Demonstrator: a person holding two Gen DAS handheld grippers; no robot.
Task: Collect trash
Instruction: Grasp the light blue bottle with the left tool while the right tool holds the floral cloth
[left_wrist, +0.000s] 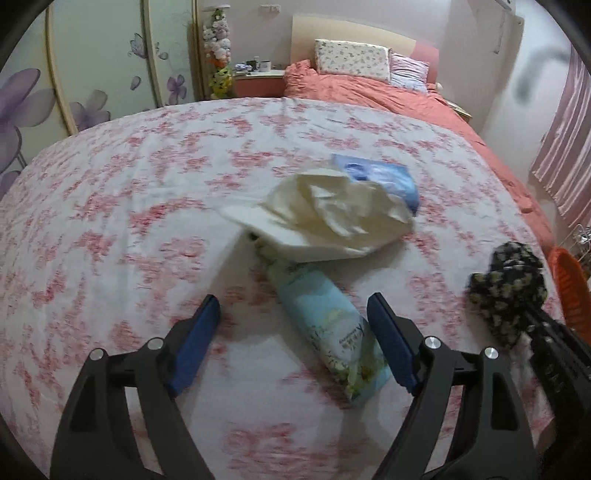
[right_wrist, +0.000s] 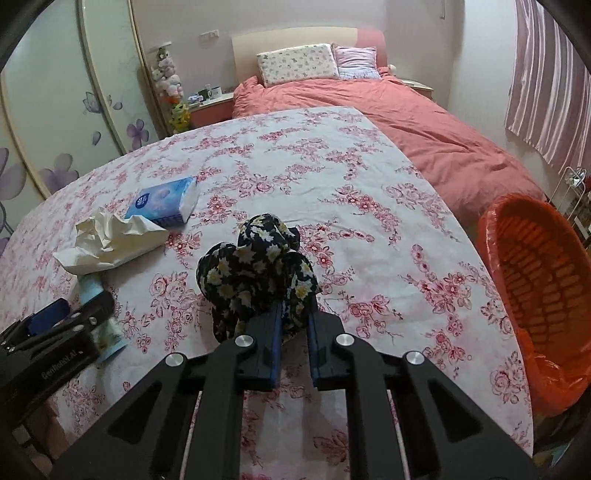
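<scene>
Left wrist view: left gripper spread wide, nothing pinched, poised over the pale blue pouch, likely next pickup. Crumpled white wrapper lies across the pouch's far end.

Right wrist view: right gripper pinches dark floral cloth wad, lifted off the floral tablecloth; orange bin waits beside table. Bedroom, pink bed behind.

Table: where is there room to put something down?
Free: the cloth between the flowery bundle and the orange bin, and the far end toward the bed. Crowded: the near left, where tissue box, crumpled paper and pack sit together.
</scene>
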